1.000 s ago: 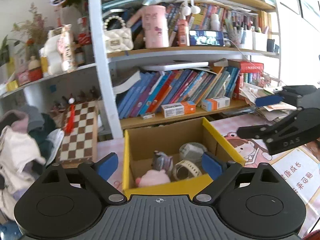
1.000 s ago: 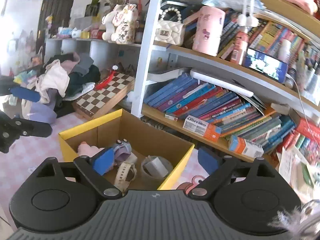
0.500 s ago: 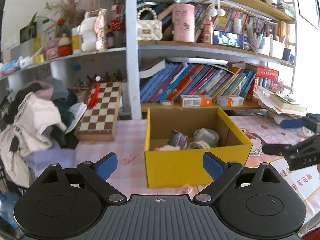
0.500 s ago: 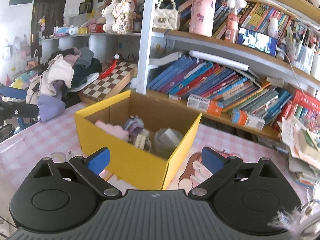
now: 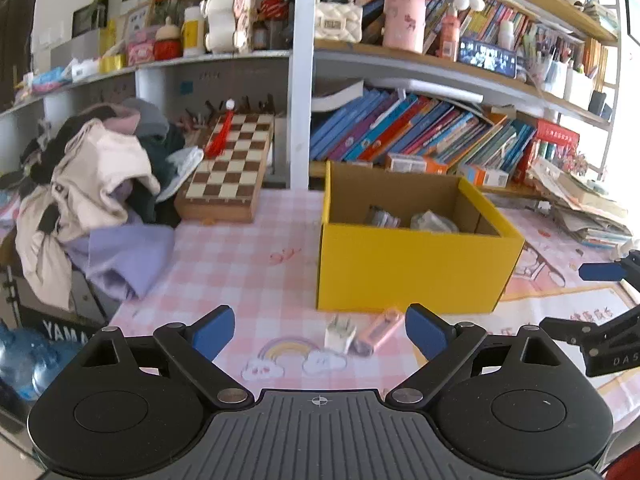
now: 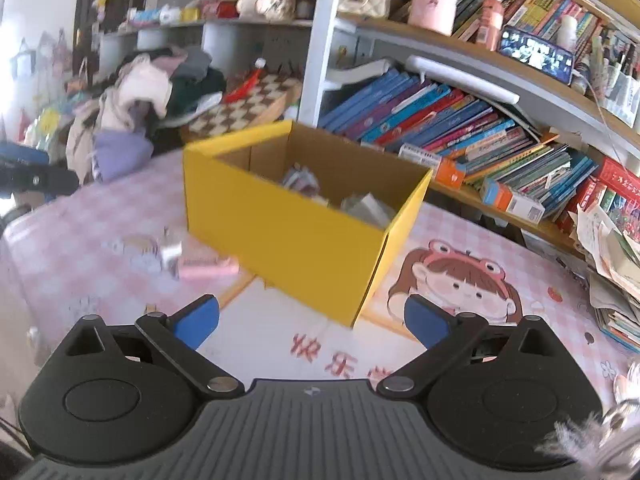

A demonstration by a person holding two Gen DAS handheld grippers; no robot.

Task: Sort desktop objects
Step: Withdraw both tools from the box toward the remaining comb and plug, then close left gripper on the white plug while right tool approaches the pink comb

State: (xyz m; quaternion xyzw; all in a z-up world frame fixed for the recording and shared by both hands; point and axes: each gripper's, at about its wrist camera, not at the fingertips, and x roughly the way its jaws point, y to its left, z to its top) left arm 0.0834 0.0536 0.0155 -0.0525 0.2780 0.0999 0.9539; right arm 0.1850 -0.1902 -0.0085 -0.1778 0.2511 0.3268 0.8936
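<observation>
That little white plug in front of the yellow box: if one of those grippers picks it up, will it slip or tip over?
The white plug looks small and hard, so probably light and stiff. It appears blocky, so unlikely to roll. Its prongs seem to stick up, so a grip across the body seems safer. It lies right beside the pink thing, which may get nudged.

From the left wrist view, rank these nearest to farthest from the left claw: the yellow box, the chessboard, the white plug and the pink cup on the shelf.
1. White plug, on the table between the left claw tips.
2. Yellow box, behind it, slightly right.
3. Chessboard, back left.
4. Pink cup, upper shelf.
</observation>
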